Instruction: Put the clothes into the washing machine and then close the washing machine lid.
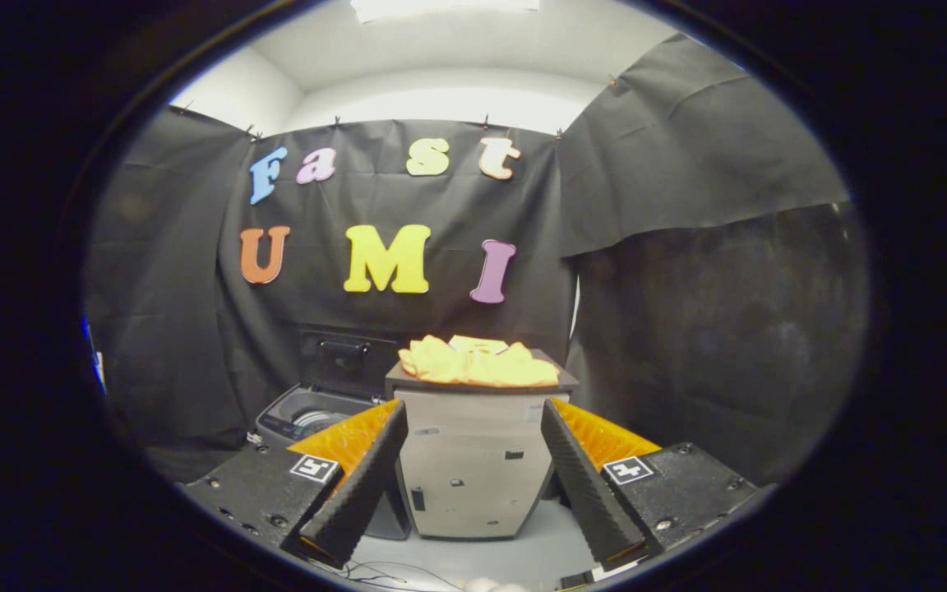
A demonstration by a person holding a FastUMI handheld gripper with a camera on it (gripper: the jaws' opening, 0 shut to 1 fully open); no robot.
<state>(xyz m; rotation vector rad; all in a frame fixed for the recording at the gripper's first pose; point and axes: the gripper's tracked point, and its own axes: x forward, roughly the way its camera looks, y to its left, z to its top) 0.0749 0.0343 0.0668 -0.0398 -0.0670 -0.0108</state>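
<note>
Approach step: gripper [473, 485] fingers spread, empty; yellow clothes [478, 362] atop cabinet [473, 469] ahead. Washing machine [313, 415] left, lid seemingly raised. Next: reach, clamp cloth.

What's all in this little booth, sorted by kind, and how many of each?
Yellow clothes pile: 1
Grey stand under the pile: 1
Washing machine, lid up, left of the stand: 1
Gripper, fingers open, nothing held: 1
Total: 4
</note>
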